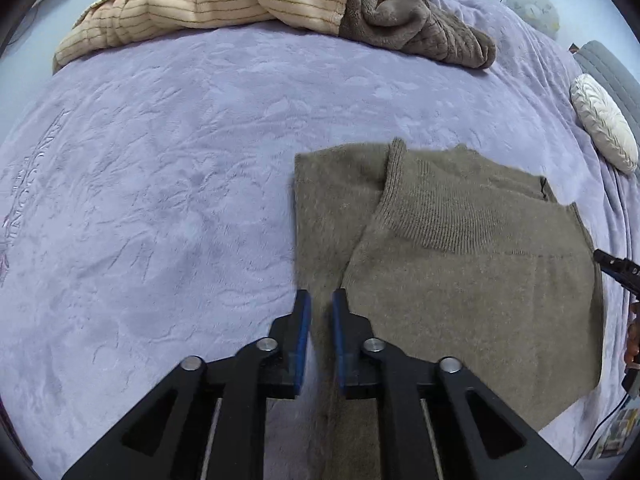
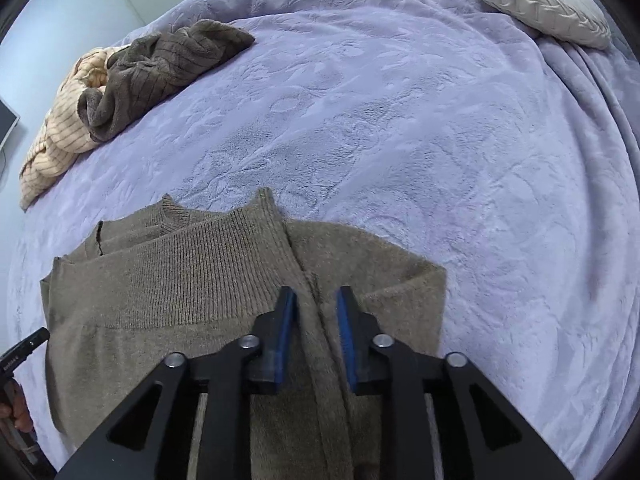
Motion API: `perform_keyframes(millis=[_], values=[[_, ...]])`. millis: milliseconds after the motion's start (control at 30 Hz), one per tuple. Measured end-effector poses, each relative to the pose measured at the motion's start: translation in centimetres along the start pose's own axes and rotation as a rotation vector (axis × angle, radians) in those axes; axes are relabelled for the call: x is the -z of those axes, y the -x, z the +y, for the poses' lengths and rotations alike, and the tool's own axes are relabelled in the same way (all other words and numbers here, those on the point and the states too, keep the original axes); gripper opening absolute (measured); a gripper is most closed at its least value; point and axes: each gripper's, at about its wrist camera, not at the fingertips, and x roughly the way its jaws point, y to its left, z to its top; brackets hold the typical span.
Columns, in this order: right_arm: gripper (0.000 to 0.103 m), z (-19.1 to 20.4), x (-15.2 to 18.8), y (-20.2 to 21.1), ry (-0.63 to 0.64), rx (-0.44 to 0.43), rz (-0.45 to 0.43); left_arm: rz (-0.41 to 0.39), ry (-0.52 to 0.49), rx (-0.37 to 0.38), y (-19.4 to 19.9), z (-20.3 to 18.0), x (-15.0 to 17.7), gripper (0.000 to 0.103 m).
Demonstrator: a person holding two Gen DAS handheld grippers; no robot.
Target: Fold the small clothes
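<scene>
Sweater point(image 1: 472, 280) mid-fold on bed point(image 1: 160, 160), both grippers on edges.
Lying lower right of left view, lower left to centre of right view, ribbed part folded over body. Left gripper point(image 1: 321, 300) narrow, strip of knit running between pads, prob. pinched to carry that edge over. Right gripper point(image 2: 316, 300) a bit wider, straddling a raised fold; grip on it can't be told. Probably set at opposite edges to keep the fold square. Other clothes point(image 2: 120, 80) heaped upper left of right view, pillow point(image 2: 536, 0) upper right, well apart.
</scene>
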Motion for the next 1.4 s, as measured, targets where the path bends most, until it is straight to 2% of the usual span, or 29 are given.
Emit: perform_keyframes(millis=[33,67,133,200,300,433,500,567,600,633,667,700,733,800,900,1033,1133,1200,1333,1400], values=[[0.059,-0.2,0.4,0.7,-0.016,0.001,0.001,0.004,0.004,-0.003,0.5,0.5,0.7,0.084],[0.061,-0.5,1.1,1.7,-0.038,-0.020,-0.008,-0.018,0.005,-0.004,1.4,1.0,1.6,0.089],[0.061,-0.8,2.7,3.4,-0.075,-0.093,-0.013,-0.019,-0.010,0.008,2.7,1.5,3.4,0.089],[0.061,-1.3,5.5,5.1,-0.134,-0.190,0.002,0.014,0.030,0.029,3.4,2.4,5.5,0.089],[0.061,-2.4,10.5,6.4,-0.256,-0.312,0.054,0.116,0.144,0.137,2.7,3.8,8.4,0.089],[0.061,-4.0,17.4,6.6,-0.457,-0.382,0.114,0.201,0.262,0.239,1.4,4.4,11.5,0.089],[0.061,-5.0,19.8,5.9,-0.543,-0.379,0.130,0.202,0.301,0.271,1.2,4.3,12.3,0.089],[0.061,-5.8,20.7,4.9,-0.613,-0.382,0.119,0.189,0.355,0.295,1.0,4.5,12.5,0.089],[0.061,-6.1,20.7,4.4,-0.646,-0.400,0.103,0.179,0.402,0.310,0.8,4.9,12.5,0.087],[0.061,-6.4,20.5,3.9,-0.676,-0.415,0.089,0.169,0.438,0.317,0.7,5.2,12.5,0.071],[0.057,-6.5,20.3,3.1,-0.706,-0.425,0.087,0.160,0.465,0.320,0.6,5.6,12.4,0.058],[0.029,-6.5,20.0,2.6,-0.726,-0.431,0.092,0.159,0.475,0.321,0.4,5.8,12.4,0.023],[0.013,-6.4,19.7,2.2,-0.733,-0.427,0.101,0.164,0.476,0.335,0.3,5.9,12.1,0.019],[0.008,-5.9,18.6,2.0,-0.698,-0.394,0.131,0.127,0.445,0.353,1.3,5.7,12.1,0.017],[0.008,-4.7,16.9,4.2,-0.553,-0.358,0.102,0.039,0.300,0.331,4.3,4.2,12.5,0.017],[0.008,-4.8,16.3,5.7,-0.456,-0.304,0.101,0.066,0.287,0.293,3.1,4.7,13.9,0.017],[0.008,-5.2,17.0,3.1,-0.410,-0.228,0.160,0.085,0.308,0.301,1.3,5.7,14.8,0.017],[0.008,-4.9,17.1,1.8,-0.368,-0.205,0.172,0.076,0.287,0.296,1.8,5.8,15.1,0.017],[0.013,-4.2,17.1,3.2,-0.372,-0.202,0.167,0.059,0.206,0.248,3.1,5.2,15.4,0.017],[0.018,-3.0,17.5,4.7,-0.359,-0.245,0.188,0.038,0.177,0.203,4.0,5.0,15.5,0.017]])
